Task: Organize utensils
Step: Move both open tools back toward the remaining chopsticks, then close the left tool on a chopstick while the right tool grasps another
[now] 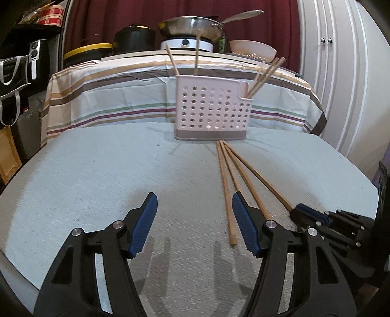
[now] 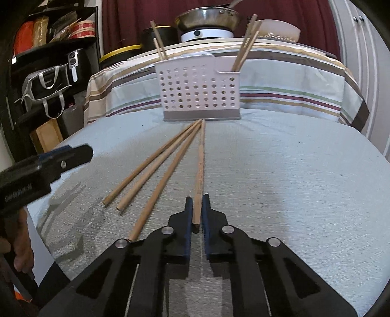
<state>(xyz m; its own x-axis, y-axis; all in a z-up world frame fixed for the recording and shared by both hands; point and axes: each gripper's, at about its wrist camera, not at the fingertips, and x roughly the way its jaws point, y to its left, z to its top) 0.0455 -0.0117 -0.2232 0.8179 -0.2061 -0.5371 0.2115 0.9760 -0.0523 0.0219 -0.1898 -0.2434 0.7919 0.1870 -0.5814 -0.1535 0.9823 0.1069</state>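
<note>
Right gripper [image 2: 197, 207] pinches the near end of the rightmost chopstick [image 2: 200, 165] lying on the table [image 2: 292, 183]; left gripper [image 1: 192, 219] hangs spread, empty. Perforated holder [image 2: 197, 92] stands far.

Tabletop [image 1: 97, 170] left of loose chopsticks [image 2: 156, 165] bare, passable. Perforated holder [image 1: 212, 109] blocks far edge; chopstick fan obstructs centre.

Pale blue-grey tabletop [image 2: 280, 170], tan wooden chopsticks [image 2: 156, 170], white holder [image 2: 197, 90] dotted with holes and a grey base. Striped cloth [image 2: 292, 80] behind was brown, maroon, green, with a dark red curtain [image 2: 136, 14].
</note>
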